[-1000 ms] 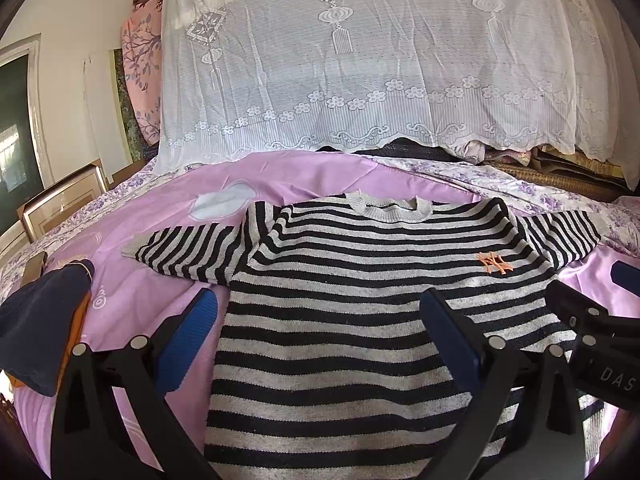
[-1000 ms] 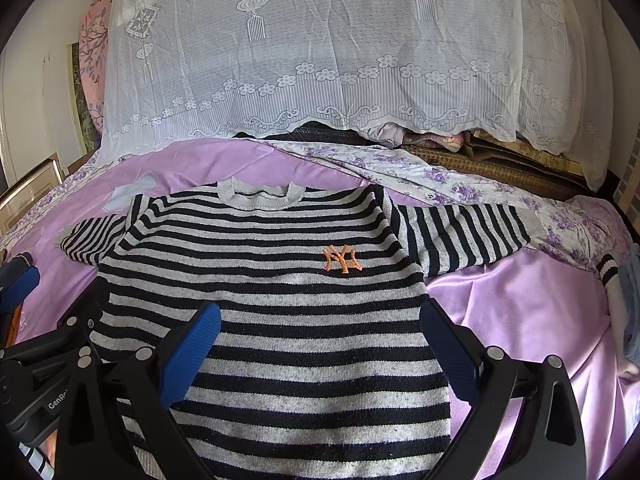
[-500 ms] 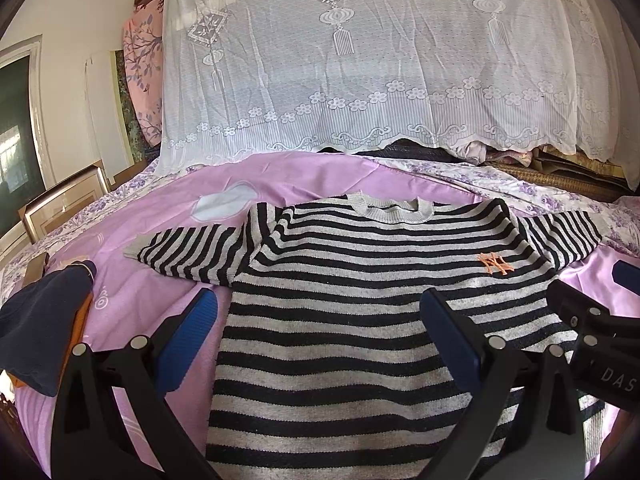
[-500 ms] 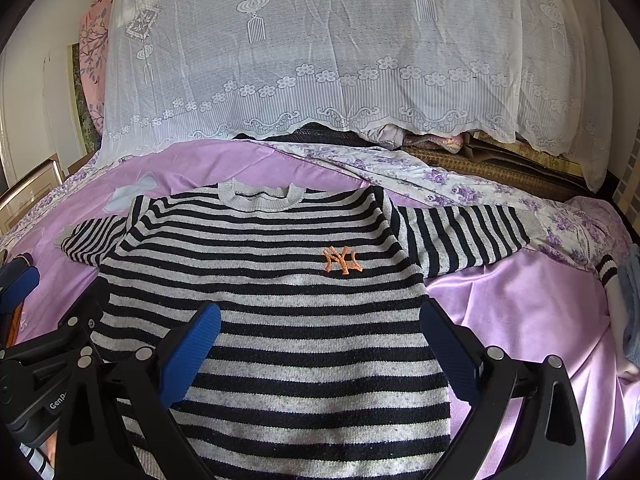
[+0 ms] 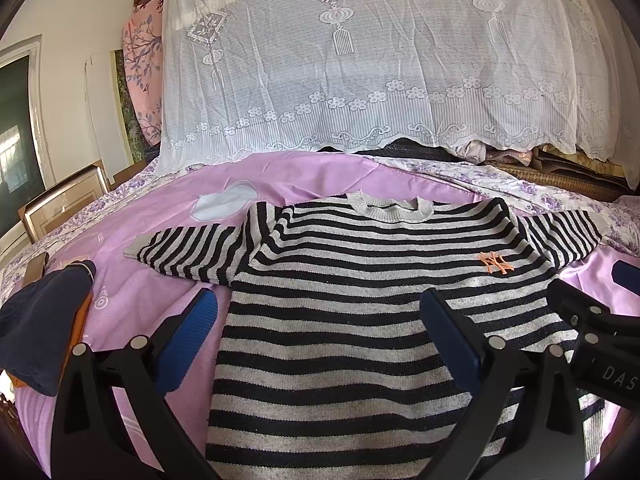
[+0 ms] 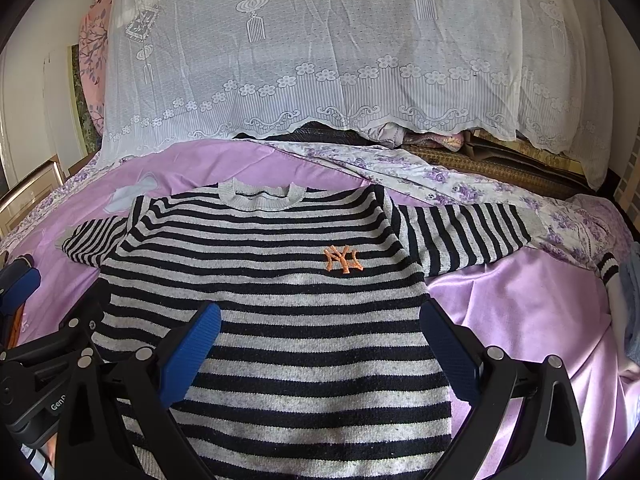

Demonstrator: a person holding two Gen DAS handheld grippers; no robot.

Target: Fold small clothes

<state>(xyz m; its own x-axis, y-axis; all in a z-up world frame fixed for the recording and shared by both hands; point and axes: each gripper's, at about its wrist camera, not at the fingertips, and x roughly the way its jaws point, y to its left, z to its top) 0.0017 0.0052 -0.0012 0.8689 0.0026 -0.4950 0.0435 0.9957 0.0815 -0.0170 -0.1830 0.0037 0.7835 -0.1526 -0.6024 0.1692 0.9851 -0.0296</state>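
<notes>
Striped sweater [image 5: 340, 344] flat — both tools gaping, purple bedspread [image 6: 520, 308] beside.

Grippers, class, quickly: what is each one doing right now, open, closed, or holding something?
Left gripper: open, holding nothing, above the striped sweater.
Right gripper: open, holding nothing, above the same sweater.

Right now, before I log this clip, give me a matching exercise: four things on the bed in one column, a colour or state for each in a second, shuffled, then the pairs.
Things:
1. striped sweater
2. logo
3. left tongs
4. collar

Colours or states:
A. orange
B. plain grey, at the far end
C. spread flat, sleeves out to both sides
D. open, holding nothing

Pairs: 1-C, 2-A, 3-D, 4-B
</notes>
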